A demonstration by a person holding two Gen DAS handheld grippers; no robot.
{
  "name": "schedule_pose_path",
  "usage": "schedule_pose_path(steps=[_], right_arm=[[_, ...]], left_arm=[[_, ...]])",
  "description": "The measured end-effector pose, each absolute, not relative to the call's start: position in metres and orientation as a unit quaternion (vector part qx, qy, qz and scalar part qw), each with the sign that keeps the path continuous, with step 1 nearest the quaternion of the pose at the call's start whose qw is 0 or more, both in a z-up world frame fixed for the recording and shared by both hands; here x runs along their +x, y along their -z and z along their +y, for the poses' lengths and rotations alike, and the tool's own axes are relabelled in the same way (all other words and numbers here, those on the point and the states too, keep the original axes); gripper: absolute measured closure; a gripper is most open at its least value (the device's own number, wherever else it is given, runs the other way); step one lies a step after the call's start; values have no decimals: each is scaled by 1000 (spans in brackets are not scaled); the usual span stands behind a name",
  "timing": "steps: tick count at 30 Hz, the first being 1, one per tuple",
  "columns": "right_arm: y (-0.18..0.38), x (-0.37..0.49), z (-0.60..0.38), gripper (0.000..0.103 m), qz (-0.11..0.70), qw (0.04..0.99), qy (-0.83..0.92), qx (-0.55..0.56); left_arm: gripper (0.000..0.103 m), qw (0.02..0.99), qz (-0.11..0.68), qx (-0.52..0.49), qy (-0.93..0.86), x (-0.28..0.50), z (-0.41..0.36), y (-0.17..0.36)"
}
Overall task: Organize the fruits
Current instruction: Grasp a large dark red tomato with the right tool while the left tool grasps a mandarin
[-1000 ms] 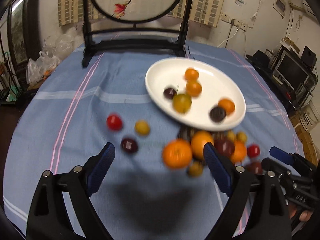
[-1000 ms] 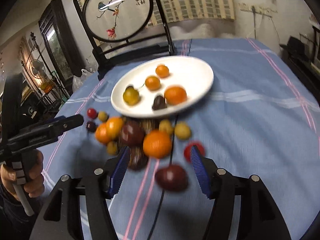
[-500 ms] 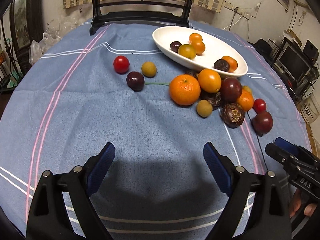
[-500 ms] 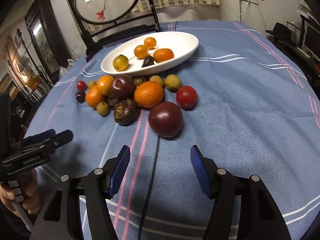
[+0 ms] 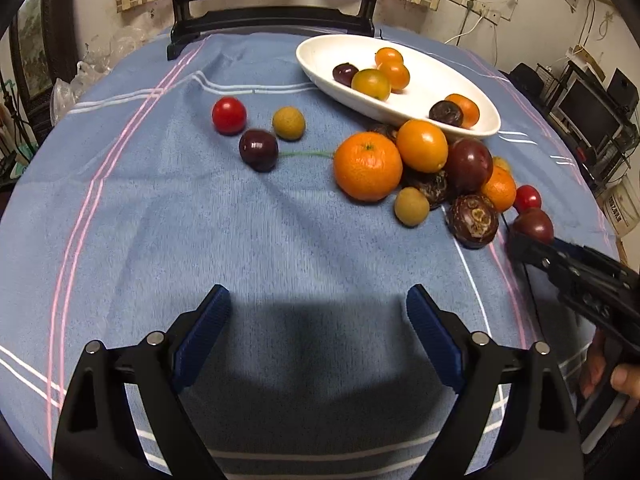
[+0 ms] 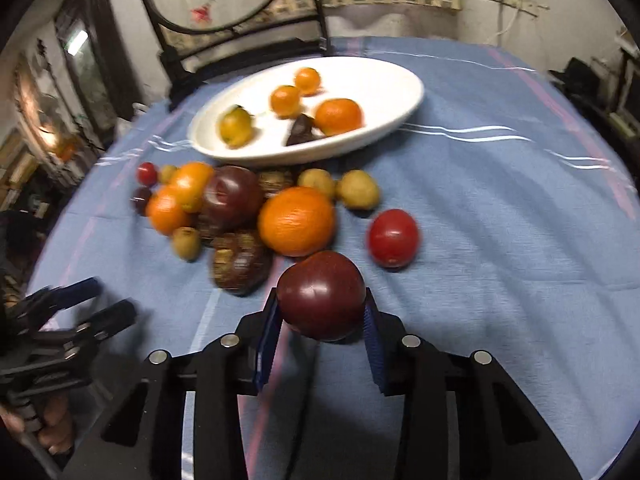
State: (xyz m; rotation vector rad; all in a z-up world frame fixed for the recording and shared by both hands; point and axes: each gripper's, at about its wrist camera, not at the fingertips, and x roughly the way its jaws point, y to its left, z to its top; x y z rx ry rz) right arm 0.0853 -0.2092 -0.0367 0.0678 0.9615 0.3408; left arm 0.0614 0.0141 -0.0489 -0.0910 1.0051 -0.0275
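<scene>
Right gripper [image 6: 322, 316]: ribbed blue fingers [image 6: 267, 334] closed on a smooth, glossy dark-red plum [image 6: 321, 295], near the fruit pile on the blue woven cloth [image 6: 500, 248]. Left gripper [image 5: 318, 320]: fingers wide apart, nothing between them. Far side: oval white glazed plate [image 5: 320, 62] with small round fruits.

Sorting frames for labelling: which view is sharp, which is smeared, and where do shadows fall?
Left wrist view: sharp, the dark shadow on the blue tablecloth falling between its fingers. Right wrist view: motion-blurred across the fruit pile; the dark red round plum between its fingers stays fairly crisp.
</scene>
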Motion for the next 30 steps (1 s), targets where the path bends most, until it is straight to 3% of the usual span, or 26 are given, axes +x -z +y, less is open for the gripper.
schedule_pose_path(steps=[6, 9, 18, 23, 24, 25, 26, 30], right_arm=[[30, 77, -212, 64, 439, 873, -206, 61], [30, 77, -215, 64, 439, 867, -222, 75], [31, 76, -217, 63, 442, 859, -243, 89], [32, 76, -215, 63, 444, 856, -250, 88], [33, 77, -215, 63, 444, 856, -249, 90], [33, 78, -216, 63, 446, 855, -248, 92], [34, 79, -216, 63, 447, 854, -247, 95], [35, 79, -218, 63, 447, 854, -249, 99]], left_arm=[[16, 877, 480, 1, 14, 85, 3, 44], [26, 872, 488, 25, 16, 95, -2, 49], [25, 873, 483, 59, 40, 126, -4, 55], [33, 877, 474, 54, 57, 138, -8, 54], [38, 878, 472, 54, 61, 139, -9, 54], [54, 878, 471, 52, 71, 139, -10, 54], [60, 878, 468, 48, 90, 138, -12, 53], [61, 881, 463, 51, 83, 132, -16, 52]])
